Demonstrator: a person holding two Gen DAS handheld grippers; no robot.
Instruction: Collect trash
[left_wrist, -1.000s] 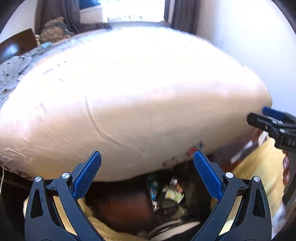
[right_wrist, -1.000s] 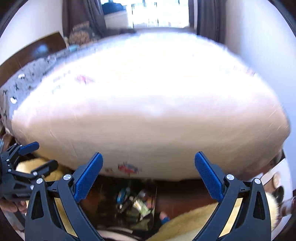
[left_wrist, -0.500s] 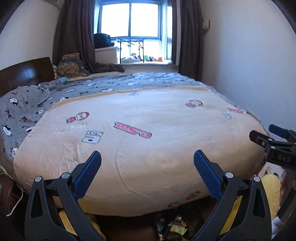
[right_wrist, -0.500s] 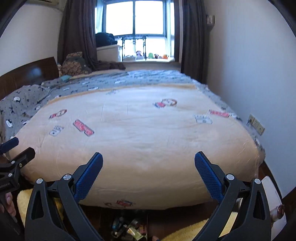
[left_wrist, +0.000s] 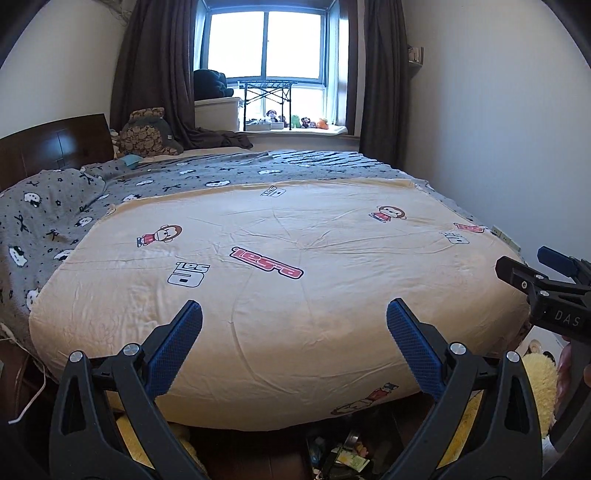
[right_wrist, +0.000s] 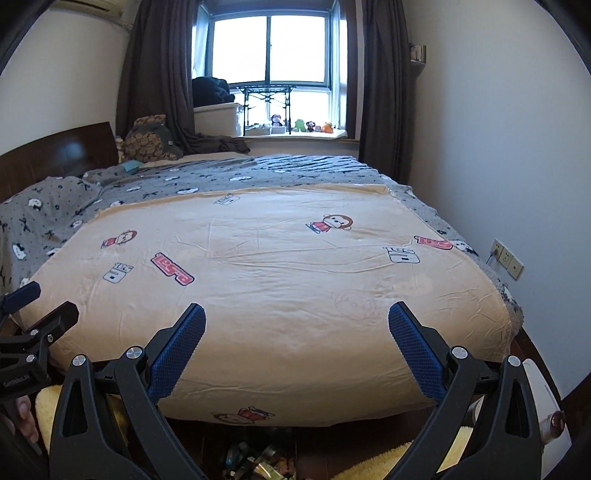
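A pile of crumpled wrappers and packets (left_wrist: 343, 454) lies on the dark wood floor at the foot of the bed; the right wrist view catches the same trash pile (right_wrist: 255, 463) at its bottom edge. My left gripper (left_wrist: 294, 328) is open and empty, raised above the trash and facing the bed. My right gripper (right_wrist: 296, 330) is also open and empty, held level with it. Each gripper shows at the edge of the other's view: the right gripper (left_wrist: 546, 284) at the right, the left gripper (right_wrist: 33, 317) at the left.
A bed with a cream cartoon-print blanket (left_wrist: 295, 258) over a grey quilt (left_wrist: 55, 206) fills the room. Yellow fluffy rugs (left_wrist: 535, 384) (right_wrist: 373, 465) lie on the floor by the trash. A white wall with a socket (right_wrist: 508, 258) runs along the right; a window (right_wrist: 269, 48) is at the back.
Both grippers have tilted up from the floor and trash under the bed edge to look across the bed top. The trash has slid to the bottom edge of both views.
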